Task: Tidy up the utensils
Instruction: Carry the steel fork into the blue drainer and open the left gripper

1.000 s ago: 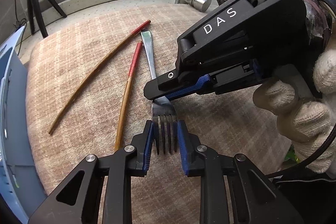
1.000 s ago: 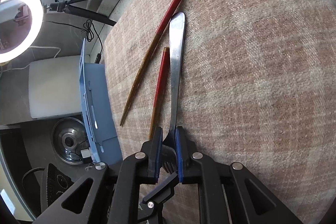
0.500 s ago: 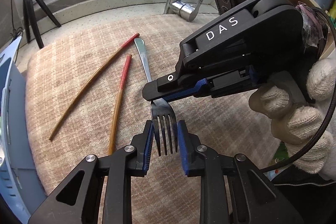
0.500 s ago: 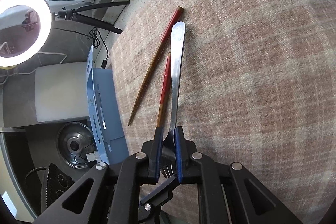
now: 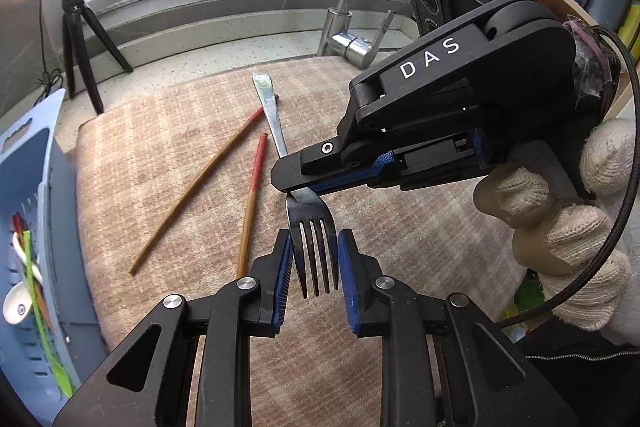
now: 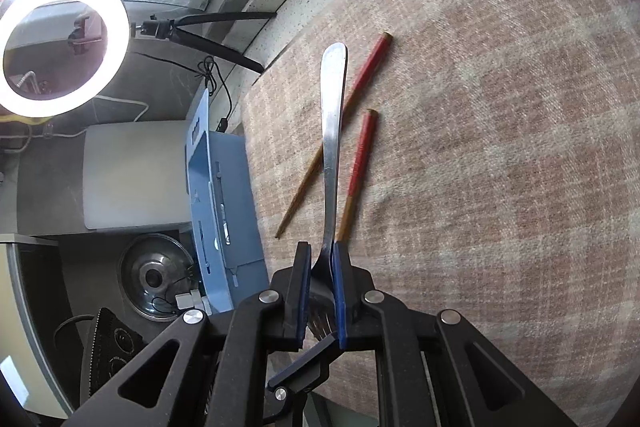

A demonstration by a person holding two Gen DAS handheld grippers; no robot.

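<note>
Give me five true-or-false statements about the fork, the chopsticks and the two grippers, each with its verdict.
1. The metal fork is held by both grippers. True.
2. The right gripper clamps the fork's handle tip. False: it grips the neck, just above the tines.
3. Two red-topped wooden chopsticks lie on the beige woven mat. True.
4. The left gripper has its jaws around a chopstick. False: they flank the fork's tines.
5. The blue slotted utensil basket holds nothing. False: utensils are inside.

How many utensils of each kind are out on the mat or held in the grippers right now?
Fork: 1, held by both grippers
Chopsticks: 2, a longer one and a shorter one, both on the mat
Total: 3
</note>
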